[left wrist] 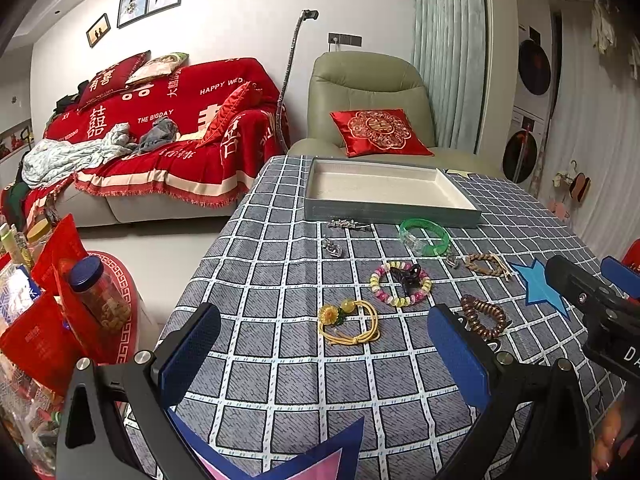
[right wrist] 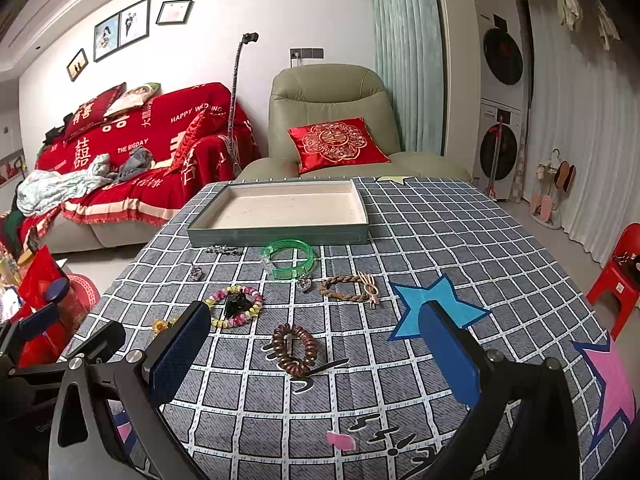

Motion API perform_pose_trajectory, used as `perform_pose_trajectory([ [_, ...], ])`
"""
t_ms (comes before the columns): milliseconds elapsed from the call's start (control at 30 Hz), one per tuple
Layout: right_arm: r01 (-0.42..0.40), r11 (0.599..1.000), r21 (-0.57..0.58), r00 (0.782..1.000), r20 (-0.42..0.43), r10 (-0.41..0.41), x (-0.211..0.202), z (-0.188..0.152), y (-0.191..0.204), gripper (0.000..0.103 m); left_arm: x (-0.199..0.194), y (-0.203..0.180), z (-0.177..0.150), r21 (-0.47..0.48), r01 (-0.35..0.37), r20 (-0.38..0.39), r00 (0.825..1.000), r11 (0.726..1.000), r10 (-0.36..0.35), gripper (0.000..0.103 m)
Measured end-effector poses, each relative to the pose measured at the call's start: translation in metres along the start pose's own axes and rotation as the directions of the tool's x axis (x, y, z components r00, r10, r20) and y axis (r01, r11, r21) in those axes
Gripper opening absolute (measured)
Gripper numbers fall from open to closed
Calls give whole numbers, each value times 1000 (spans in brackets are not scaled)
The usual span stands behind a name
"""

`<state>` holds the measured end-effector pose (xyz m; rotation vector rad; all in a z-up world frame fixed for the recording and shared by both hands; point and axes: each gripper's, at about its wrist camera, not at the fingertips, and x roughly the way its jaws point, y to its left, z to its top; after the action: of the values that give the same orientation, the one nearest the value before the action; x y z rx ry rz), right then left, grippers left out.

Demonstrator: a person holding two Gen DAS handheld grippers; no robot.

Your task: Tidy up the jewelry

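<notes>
Both hand-held grippers hover with their blue textured pads spread wide and holding nothing, the left hand-held gripper [left wrist: 324, 356] framing a yellow cord bracelet with a sunflower charm [left wrist: 348, 320], the right hand-held gripper [right wrist: 316, 354] framing a coiled brown spiral hair tie [right wrist: 295, 348]. Farther out on the grey checked cloth of the counter [right wrist: 440, 240] lie a pastel beaded bracelet [right wrist: 236, 306] ringing a glossy black claw clip [right wrist: 237, 303], a braided tan rope bracelet [right wrist: 349, 288] and a translucent green bangle [right wrist: 287, 258]. Beyond them, at the far edge, sits the empty rectangular tray [right wrist: 280, 236], grey-walled with a pale felt-like lining.
</notes>
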<state>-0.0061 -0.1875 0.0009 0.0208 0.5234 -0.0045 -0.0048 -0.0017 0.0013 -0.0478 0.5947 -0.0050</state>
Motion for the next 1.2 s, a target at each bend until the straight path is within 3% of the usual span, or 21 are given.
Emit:
perform_pose_trajectory([
  [333, -2, 1000, -1, 1000, -11, 2, -1, -3, 3, 103, 5, 1, 1, 0, 10, -32, 999, 1000, -10, 103],
  [600, -6, 1000, 1, 997, -78, 6, 7, -13, -3, 103, 26, 8, -1, -11, 28, -146, 989, 1000, -29, 103],
  [700, -2, 1000, -6, 991, -131, 1, 15, -16, -6, 103, 38, 13, -1, -5, 56, -215, 975, 998, -55, 103],
  [833, -3, 1000, 9, 973, -230, 5, 30, -20, -14, 103, 49, 18, -1, 1, 127, -302, 946, 992, -120, 103],
  [967, -3, 1000, 26, 949, -315, 12, 51, -24, -19, 103, 61, 21, 6, 5, 141, -354, 926, 990, -130, 103],
  [1200, -29, 999, 24, 915, -401, 36, 74, -20, -19, 103, 80, 9, 23, 77, 161, -376, 919, 984, -121, 103],
])
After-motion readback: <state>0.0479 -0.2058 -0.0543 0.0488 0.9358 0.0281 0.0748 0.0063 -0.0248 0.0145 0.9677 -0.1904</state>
